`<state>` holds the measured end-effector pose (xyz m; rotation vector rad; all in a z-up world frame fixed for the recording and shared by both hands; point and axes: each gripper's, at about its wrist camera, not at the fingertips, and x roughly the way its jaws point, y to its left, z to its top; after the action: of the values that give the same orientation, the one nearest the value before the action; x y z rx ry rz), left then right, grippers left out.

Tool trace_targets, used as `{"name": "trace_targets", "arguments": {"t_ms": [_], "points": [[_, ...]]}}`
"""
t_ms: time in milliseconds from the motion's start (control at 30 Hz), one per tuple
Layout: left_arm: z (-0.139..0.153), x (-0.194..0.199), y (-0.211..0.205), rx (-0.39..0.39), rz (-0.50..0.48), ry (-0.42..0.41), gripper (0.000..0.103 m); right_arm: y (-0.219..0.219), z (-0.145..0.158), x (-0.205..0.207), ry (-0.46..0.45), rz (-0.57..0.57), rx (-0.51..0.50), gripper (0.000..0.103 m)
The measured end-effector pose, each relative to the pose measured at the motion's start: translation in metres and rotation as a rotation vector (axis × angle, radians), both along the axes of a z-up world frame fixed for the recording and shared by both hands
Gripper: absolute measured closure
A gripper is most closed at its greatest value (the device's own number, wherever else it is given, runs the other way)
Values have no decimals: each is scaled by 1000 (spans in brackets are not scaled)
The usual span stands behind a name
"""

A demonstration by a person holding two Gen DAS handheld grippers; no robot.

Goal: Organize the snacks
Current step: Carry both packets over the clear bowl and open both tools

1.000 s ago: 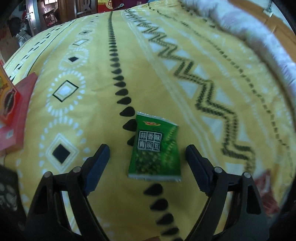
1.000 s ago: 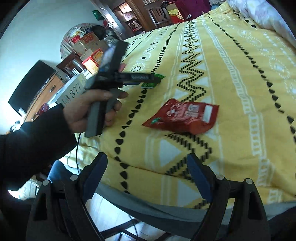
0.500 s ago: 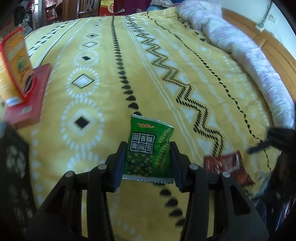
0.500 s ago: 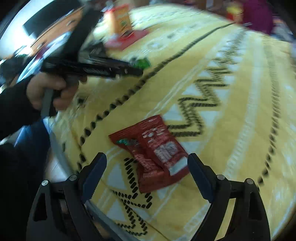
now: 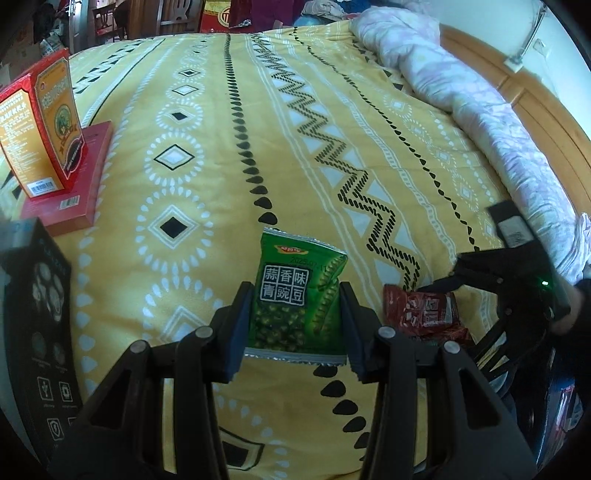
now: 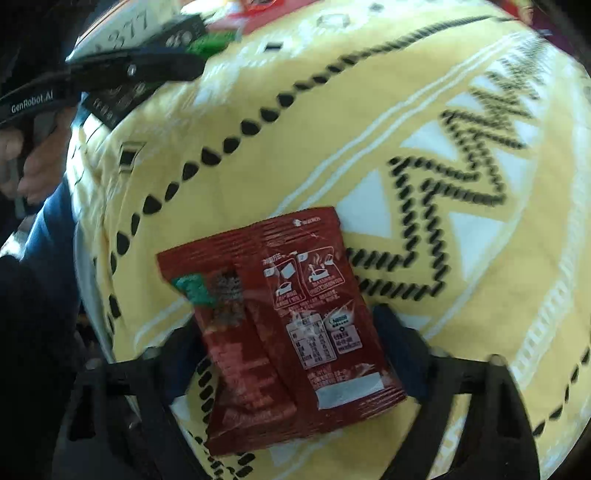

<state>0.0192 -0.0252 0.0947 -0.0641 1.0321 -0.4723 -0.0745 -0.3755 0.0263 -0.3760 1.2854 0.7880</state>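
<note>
Bed cover [image 5: 207,155]: yellow, printed with white diamonds, black teardrop rows and black zigzag bands; it fills most of both views. Quilt [image 5: 476,110]: pale pink-white, bunched along the upper right of the left wrist view, against a wooden headboard [image 5: 539,110]. Orange box [image 5: 44,122]: upright at the upper left, standing on a flat red box [image 5: 85,184] that lies on the cover. Black box [image 5: 40,317]: at the left edge, lower down, white icons on its face. Chairs [image 5: 177,16] and a red carton [image 5: 214,14]: along the top edge, beyond the bed. Right wrist view: blurred.
</note>
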Motion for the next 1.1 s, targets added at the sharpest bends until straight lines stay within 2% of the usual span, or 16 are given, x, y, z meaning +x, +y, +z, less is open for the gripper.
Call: {"name": "trace_targets", "arguments": {"t_ms": [100, 300, 500, 667, 833, 1000, 1100], "points": [[4, -5, 1, 4, 16, -14, 57, -9, 11, -16, -57, -60, 35, 34], [25, -14, 9, -1, 41, -57, 57, -24, 33, -43, -168, -165, 53, 43], [70, -26, 35, 0, 99, -174, 57, -17, 101, -47, -346, -215, 66, 44], [120, -40, 87, -24, 203, -283, 57, 4, 172, -40, -484, -242, 123, 44], [166, -60, 159, -12, 357, -389, 57, 66, 233, -29, -568, -185, 220, 44], [188, -80, 248, 29, 558, -435, 57, 159, 279, -21, -608, -70, 327, 44], [190, -91, 294, 49, 678, -436, 57, 226, 299, -19, -596, 2, 397, 44]]}}
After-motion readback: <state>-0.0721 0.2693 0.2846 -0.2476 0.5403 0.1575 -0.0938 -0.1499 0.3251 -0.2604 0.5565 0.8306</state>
